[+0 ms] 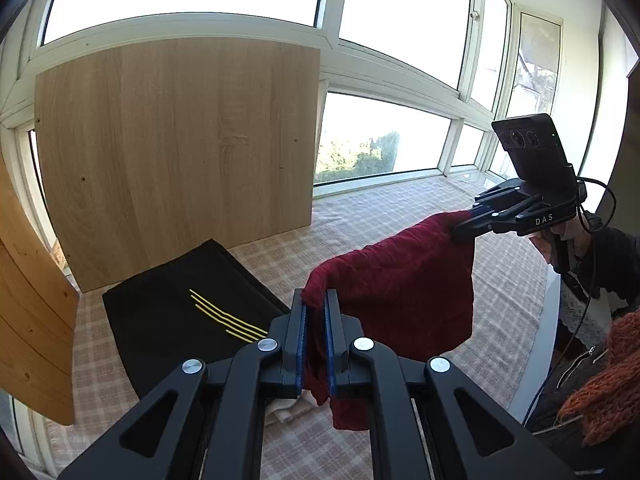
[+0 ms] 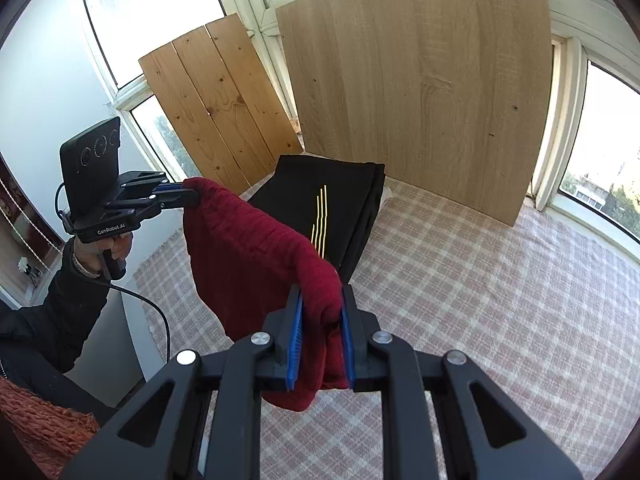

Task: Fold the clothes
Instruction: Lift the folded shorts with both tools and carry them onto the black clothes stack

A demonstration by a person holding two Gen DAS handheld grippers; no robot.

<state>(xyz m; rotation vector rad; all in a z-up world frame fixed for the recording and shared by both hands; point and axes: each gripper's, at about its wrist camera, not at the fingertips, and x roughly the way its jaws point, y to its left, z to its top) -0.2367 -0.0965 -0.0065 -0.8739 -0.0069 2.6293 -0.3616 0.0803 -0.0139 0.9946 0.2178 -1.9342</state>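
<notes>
A dark red knitted garment [image 1: 404, 292] hangs in the air between my two grippers, above the checked cloth surface. My left gripper [image 1: 315, 304] is shut on one corner of it. My right gripper [image 2: 320, 300] is shut on the other corner; it also shows in the left wrist view [image 1: 466, 226]. The left gripper shows in the right wrist view [image 2: 188, 196], pinching the far end of the red garment [image 2: 256, 248]. The garment sags between the two holds and its lower edge hangs free.
A folded black garment with yellow stripes [image 1: 188, 316] [image 2: 320, 208] lies on the checked tablecloth [image 2: 500, 300]. A large wooden board [image 1: 176, 148] and a pine plank panel [image 2: 216, 100] lean against the windows. An orange knit [image 1: 608, 380] is at the person's side.
</notes>
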